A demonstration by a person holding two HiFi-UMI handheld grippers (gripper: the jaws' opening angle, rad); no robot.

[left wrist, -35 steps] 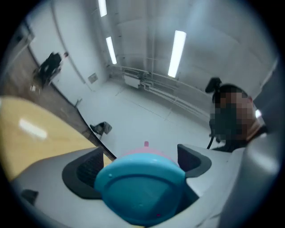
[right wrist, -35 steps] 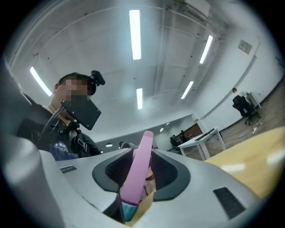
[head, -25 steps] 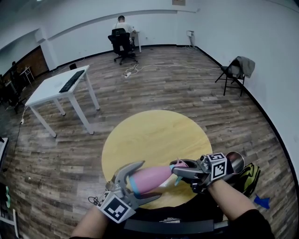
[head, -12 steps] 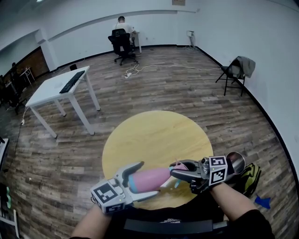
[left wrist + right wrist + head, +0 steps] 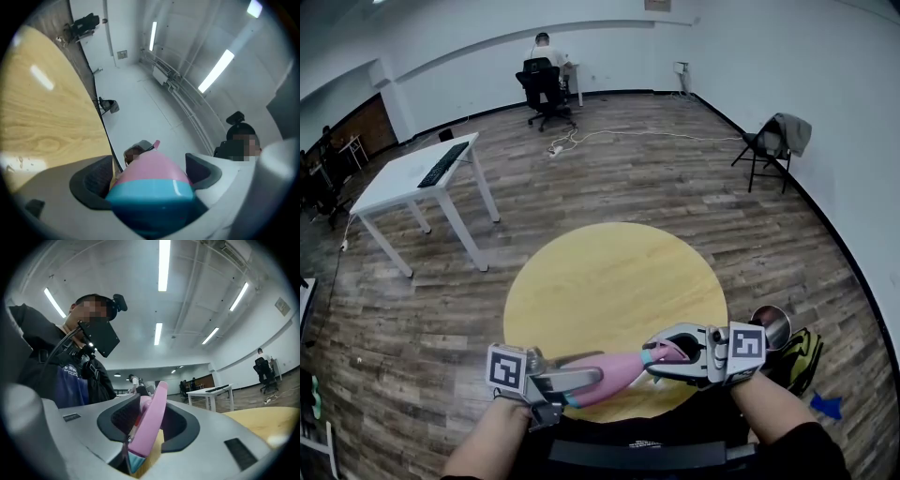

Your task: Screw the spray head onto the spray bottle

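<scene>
1. Spray bottle [image 5: 614, 373] lies nearly level between your two grippers, over the near edge of the round yellow bench [image 5: 609, 272]. Your left gripper [image 5: 592, 370] has its jaws clamped on the teal-banded base end. Your right gripper [image 5: 661, 361] has its jaws clamped on the pink spray head [image 5: 667, 353] at the neck.
2. Only the left gripper view shows the base filling the whole gap between those jaws. Past it, just a pink tip of the head peeks out.
3. Only the right gripper view shows the trigger slanting across its jaws. The head hides the bottle's body there.
4. Only the head view shows the room. Beyond the jaws are a white bench [image 5: 403, 187] with a keyboard [image 5: 443, 162], a seated person [image 5: 546, 52], a cable [image 5: 581, 139] on the floor, and a folding chair [image 5: 759, 155] with a jacket [image 5: 789, 129]. Just beside the right gripper are a metal cup [image 5: 772, 323] and a bag [image 5: 804, 354].
</scene>
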